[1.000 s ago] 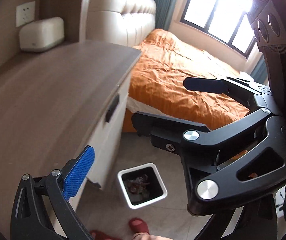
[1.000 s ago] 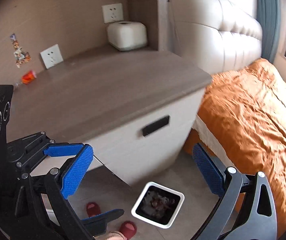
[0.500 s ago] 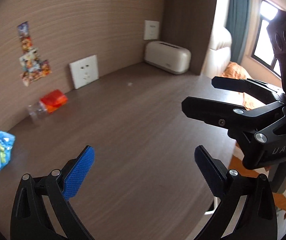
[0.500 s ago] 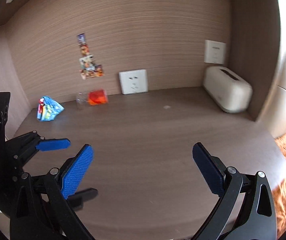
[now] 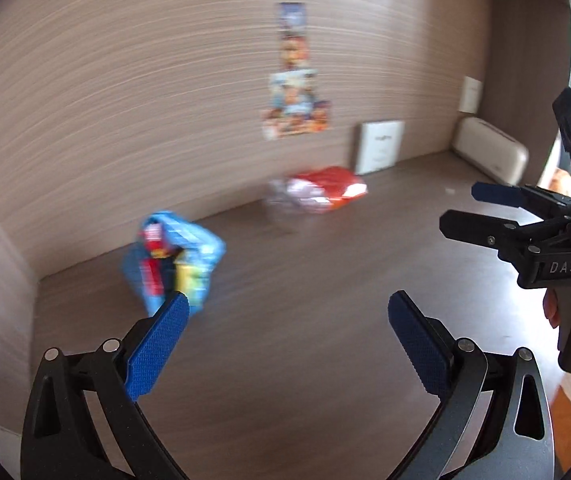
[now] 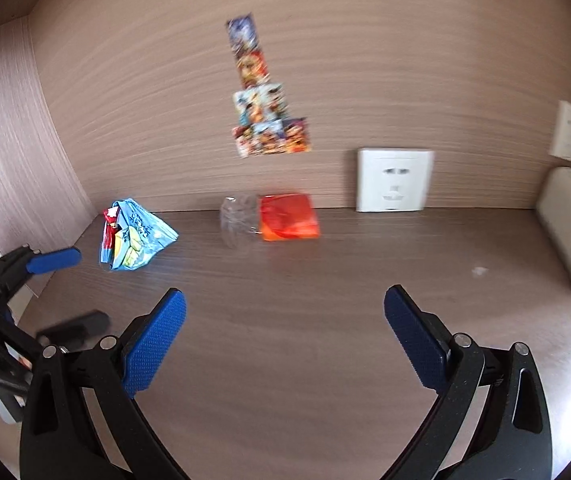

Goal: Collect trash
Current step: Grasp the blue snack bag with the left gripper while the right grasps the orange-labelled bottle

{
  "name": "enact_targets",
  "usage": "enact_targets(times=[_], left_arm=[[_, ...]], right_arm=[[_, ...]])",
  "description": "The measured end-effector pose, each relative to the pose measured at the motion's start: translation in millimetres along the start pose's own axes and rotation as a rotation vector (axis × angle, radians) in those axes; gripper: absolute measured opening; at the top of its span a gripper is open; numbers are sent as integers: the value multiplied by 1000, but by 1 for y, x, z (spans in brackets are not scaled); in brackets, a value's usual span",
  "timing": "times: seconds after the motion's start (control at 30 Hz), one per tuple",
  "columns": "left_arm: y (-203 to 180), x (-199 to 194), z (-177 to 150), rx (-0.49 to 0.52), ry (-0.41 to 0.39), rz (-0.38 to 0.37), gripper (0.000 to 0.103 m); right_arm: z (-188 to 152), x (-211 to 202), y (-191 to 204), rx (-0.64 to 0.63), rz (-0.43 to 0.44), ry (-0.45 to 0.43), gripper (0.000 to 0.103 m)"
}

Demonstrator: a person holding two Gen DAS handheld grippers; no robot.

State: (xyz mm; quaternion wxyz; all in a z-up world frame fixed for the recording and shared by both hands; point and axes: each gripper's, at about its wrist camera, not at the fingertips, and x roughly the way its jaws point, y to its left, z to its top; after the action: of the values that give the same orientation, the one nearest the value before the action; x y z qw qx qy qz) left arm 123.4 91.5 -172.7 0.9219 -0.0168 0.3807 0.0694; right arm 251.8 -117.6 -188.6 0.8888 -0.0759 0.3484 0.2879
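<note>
Two claws: left claw (image 5: pixel 285 320) and right claw (image 6: pixel 283 316) both gaped apart, empty.
Change: views swung from floor bin to table (image 6: pixel 325 280).
Trash: blue wrapper (image 6: pixel 135 236) far left, orange packet (image 6: pixel 289 217) beyond; uncollected.

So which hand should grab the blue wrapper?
Probably the left gripper: the blue wrapper sits just past its left finger, open and empty. The right gripper, also open, faces more toward the orange wrapper.
</note>
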Motion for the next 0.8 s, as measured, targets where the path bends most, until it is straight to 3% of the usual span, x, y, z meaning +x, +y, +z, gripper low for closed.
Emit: enact_targets(times=[0.23,0.37,0.8], left_arm=[[41,21,6,-24,13,49,98],[50,36,13,-27,21,61,98],[72,74,27,-47,52,70,98]], right_arm=[[19,60,7,-82,95,56,99],[32,90,4,-163,130,100,99],[50,155,10,-216,269,188,99]])
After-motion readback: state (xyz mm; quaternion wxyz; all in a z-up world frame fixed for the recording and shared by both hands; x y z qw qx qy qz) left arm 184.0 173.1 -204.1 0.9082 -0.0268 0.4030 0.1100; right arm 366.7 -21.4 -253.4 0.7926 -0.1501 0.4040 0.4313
